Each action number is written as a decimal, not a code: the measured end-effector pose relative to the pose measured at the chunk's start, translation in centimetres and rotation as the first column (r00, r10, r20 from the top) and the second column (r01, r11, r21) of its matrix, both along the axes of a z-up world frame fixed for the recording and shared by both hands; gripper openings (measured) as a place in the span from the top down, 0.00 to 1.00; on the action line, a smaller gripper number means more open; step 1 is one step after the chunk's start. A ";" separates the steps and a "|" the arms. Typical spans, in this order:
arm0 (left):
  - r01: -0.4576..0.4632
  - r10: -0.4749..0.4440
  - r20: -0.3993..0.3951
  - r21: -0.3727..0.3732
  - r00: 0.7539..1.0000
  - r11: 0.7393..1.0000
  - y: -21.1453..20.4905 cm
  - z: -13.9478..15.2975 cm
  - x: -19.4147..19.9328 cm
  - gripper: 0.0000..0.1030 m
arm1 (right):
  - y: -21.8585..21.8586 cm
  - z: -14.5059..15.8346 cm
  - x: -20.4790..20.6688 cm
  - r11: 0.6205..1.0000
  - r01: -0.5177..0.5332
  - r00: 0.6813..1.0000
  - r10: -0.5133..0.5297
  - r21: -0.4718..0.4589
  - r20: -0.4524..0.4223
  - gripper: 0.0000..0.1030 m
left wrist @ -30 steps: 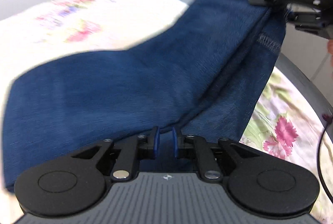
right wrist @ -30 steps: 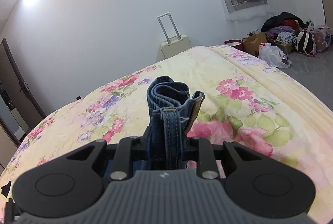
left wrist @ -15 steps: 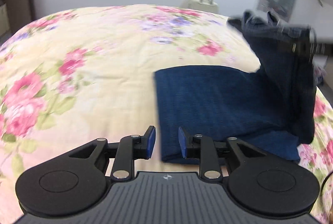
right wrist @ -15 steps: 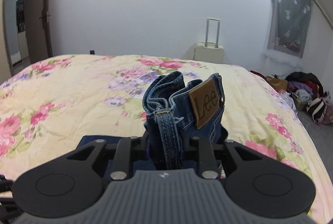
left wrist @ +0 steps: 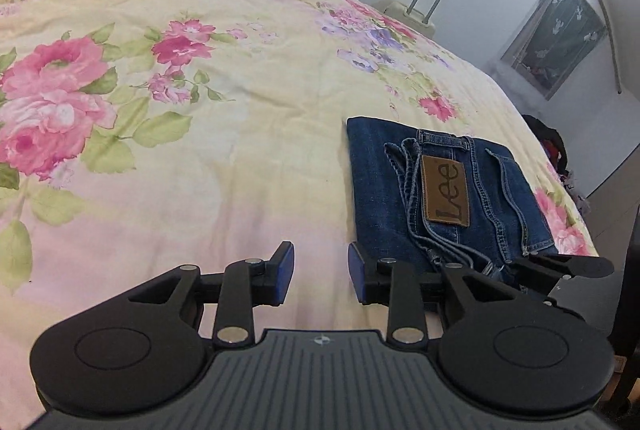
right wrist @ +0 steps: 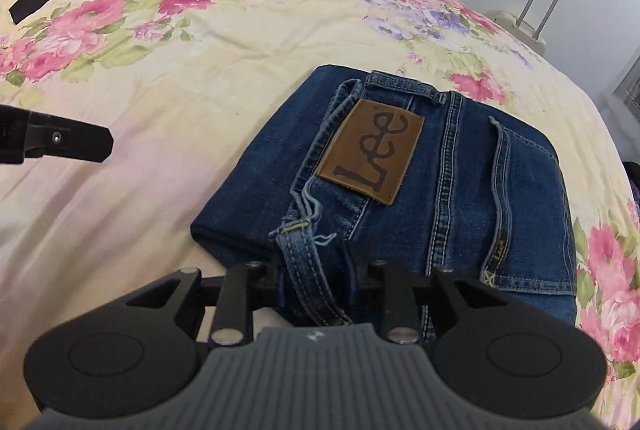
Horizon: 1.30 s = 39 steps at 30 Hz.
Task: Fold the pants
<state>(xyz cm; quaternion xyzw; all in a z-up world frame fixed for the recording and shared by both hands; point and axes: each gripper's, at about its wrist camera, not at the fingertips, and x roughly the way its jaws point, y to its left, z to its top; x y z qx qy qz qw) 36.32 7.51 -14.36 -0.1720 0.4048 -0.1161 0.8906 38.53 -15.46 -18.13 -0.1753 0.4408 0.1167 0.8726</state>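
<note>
The blue jeans [right wrist: 448, 190] lie folded into a compact rectangle on the floral bedspread, waistband on top with a brown leather label [right wrist: 372, 150]. They also show in the left wrist view [left wrist: 440, 190], at the right. My right gripper [right wrist: 316, 286] sits at the near edge of the fold, its jaws spread with the waistband and a belt loop [right wrist: 304, 270] between them. My left gripper [left wrist: 320, 274] is open and empty over bare bedspread, just left of the jeans. Its finger shows in the right wrist view [right wrist: 60, 142].
The floral bedspread [left wrist: 180, 110] covers the bed. A cream suitcase [left wrist: 416, 10] stands against the far wall. A dark patch [right wrist: 32, 4] lies on the bed at the far left. A curtained window [left wrist: 556, 38] is at right.
My right gripper has laid the raised waistband end down onto the folded legs, and its jaws have spread. My left gripper has backed off to the left of the jeans.
</note>
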 end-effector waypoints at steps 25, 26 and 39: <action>0.180 -0.174 0.048 -0.283 0.984 0.942 -6.3 -4.9 10.7 0.28 | -15.6 4.7 3.4 0.896 0.268 0.958 -0.287 0.355 0.001 0.74; 0.185 -0.179 0.046 -0.280 0.983 0.942 -6.5 -5.4 11.3 0.28 | -15.9 4.2 3.8 0.891 0.268 0.957 -0.289 0.366 0.001 0.74; 0.248 -0.235 0.077 -0.316 0.969 0.916 -9.1 -6.3 13.8 0.35 | -17.5 1.2 4.5 0.842 0.268 0.953 -0.302 0.469 -0.003 0.75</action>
